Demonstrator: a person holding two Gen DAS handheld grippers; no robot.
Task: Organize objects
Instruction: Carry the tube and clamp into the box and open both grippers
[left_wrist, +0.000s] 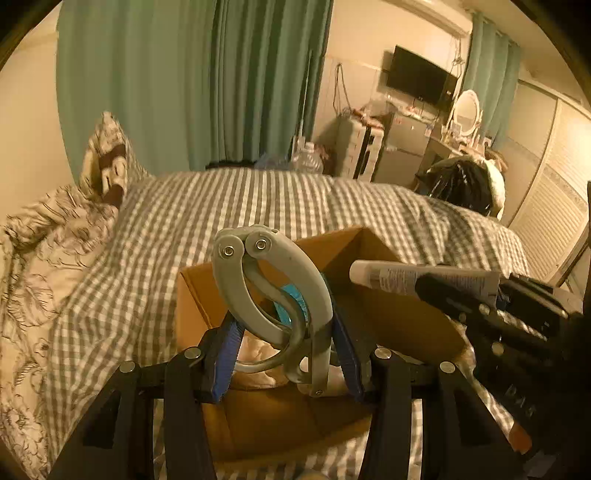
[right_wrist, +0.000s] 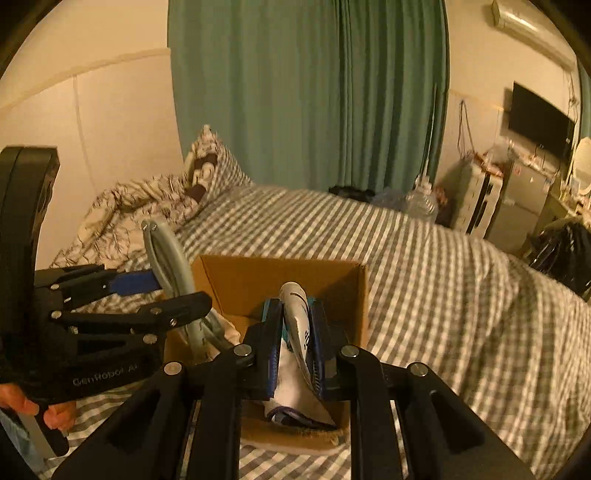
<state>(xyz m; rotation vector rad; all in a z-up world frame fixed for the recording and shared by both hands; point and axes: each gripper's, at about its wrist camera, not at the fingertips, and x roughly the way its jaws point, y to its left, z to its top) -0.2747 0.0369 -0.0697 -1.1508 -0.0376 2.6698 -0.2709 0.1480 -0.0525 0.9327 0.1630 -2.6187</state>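
Observation:
An open cardboard box (left_wrist: 388, 306) sits on the checked bed; it also shows in the right wrist view (right_wrist: 258, 284). My left gripper (left_wrist: 284, 343) is shut on a grey hinged grip tool (left_wrist: 273, 291) and holds it upright over the box's left side; the tool also shows in the right wrist view (right_wrist: 170, 262). My right gripper (right_wrist: 295, 339) is shut on a white tube (right_wrist: 295, 317), held over the box's middle. In the left wrist view the tube (left_wrist: 417, 278) points left above the box's right rim. Pale cloth lies in the box.
The box stands on a bed with a grey-checked cover (right_wrist: 443, 280). Rumpled patterned bedding and a pillow (left_wrist: 48, 236) lie at the left. Green curtains (right_wrist: 306, 92) hang behind. A wall TV (left_wrist: 421, 77), cabinets and a dressing table stand at the far right.

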